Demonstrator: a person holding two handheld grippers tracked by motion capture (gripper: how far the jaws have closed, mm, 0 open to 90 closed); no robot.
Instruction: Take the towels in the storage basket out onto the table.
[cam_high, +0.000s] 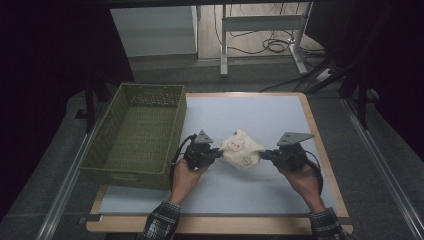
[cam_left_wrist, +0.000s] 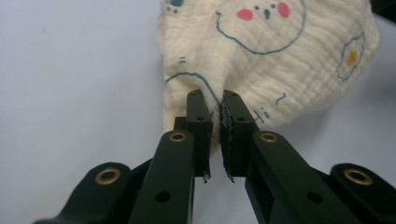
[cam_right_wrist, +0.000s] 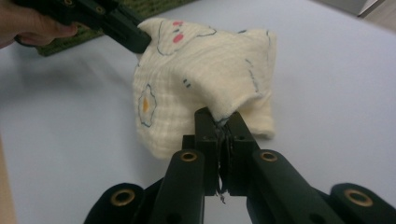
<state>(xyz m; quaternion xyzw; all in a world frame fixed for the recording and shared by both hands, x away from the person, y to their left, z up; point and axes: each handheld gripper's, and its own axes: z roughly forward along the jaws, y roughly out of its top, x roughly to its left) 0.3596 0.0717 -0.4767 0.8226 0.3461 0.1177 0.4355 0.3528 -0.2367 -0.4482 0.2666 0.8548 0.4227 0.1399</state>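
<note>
Plaid sleeves (cam_high: 162, 222) were worn. Each black gripper (cam_high: 202, 152) was topped by a grey three-cornered plate (cam_high: 295, 137); brass-ringed holes (cam_left_wrist: 108, 176) were set in the jaw links.

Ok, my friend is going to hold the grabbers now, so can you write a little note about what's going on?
Left gripper: shut on one edge of the cream cloth.
Right gripper: shut on the opposite edge.
The cloth, printed with little faces and eggs, hangs bunched between them over the white mat.
The green basket stands at the left of the mat, with nothing seen in it.
Done: both edges pinched.
Left: probably spread or fold the cloth, and maybe put it in the basket.
</note>
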